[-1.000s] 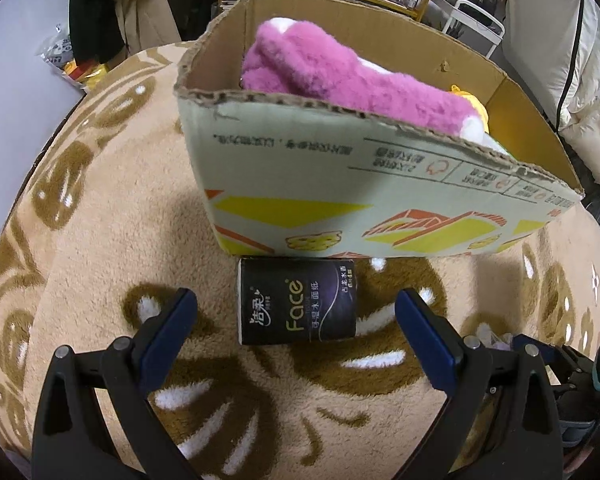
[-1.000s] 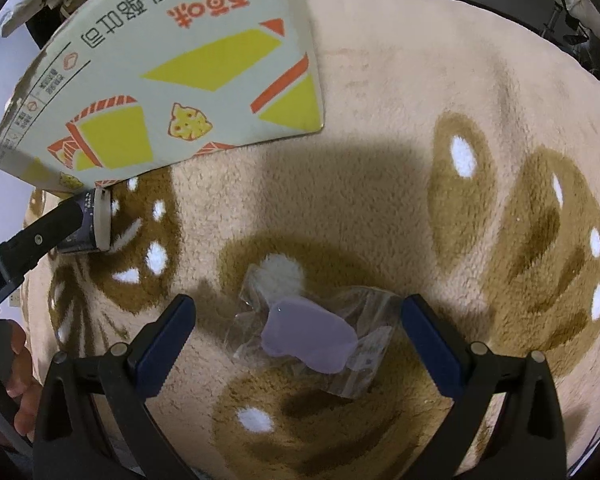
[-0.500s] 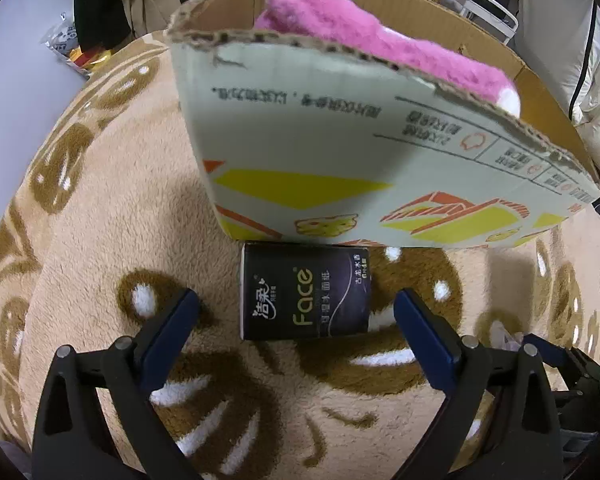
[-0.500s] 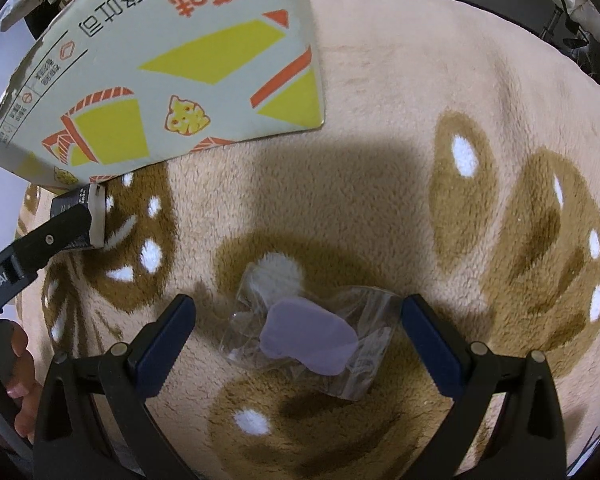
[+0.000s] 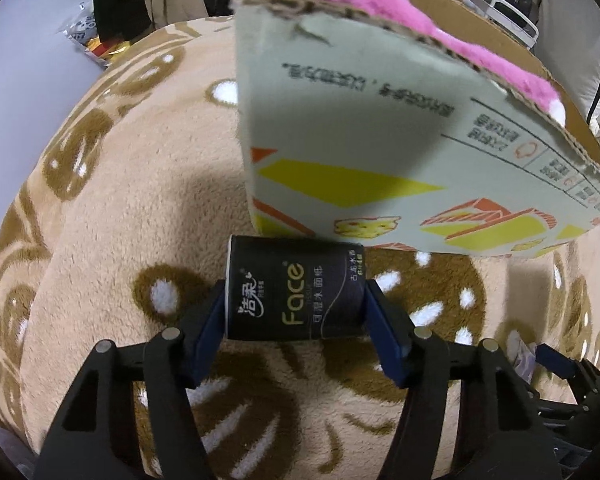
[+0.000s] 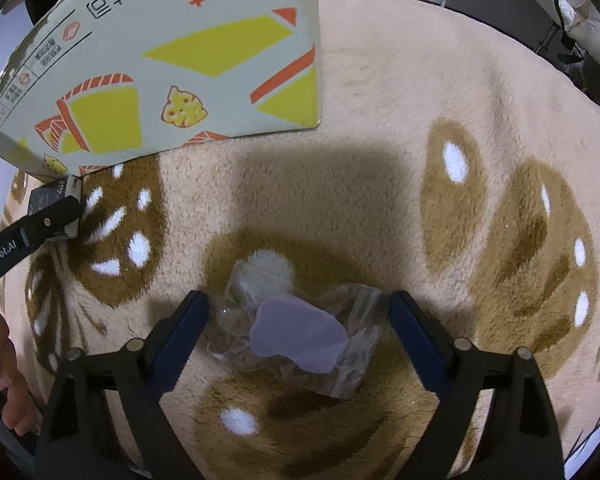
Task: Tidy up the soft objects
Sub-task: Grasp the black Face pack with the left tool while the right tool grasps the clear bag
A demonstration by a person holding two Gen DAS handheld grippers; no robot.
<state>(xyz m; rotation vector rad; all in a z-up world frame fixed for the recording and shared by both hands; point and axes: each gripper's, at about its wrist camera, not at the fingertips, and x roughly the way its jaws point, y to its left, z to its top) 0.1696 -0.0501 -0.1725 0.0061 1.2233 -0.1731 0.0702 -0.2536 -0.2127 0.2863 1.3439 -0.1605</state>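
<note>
Two grippers are down on the fuzzy tan rug (image 6: 380, 120) with the brown-and-white pattern. The left gripper (image 5: 294, 312) has its blue pads pressed against both ends of a black tissue pack (image 5: 294, 294), so it's clamped on that. The pack reads "Face" in gold with Chinese characters next to it, and it sits right up against the bottom of the cardboard box (image 5: 380, 152).

The box has yellow and orange graphics, little cartoon food drawings and Chinese print along its side, in orange on one face. A pink plush toy (image 5: 440, 48) pokes up over its torn rim.

The right gripper (image 6: 298, 320) has its jaws apart, straddling a crinkly clear plastic bag (image 6: 356, 344) with a flat lavender piece (image 6: 296, 336) inside. I can't tell if the pads actually touch the bag. The left gripper's finger shows "Robot.AI" in the right wrist view.
</note>
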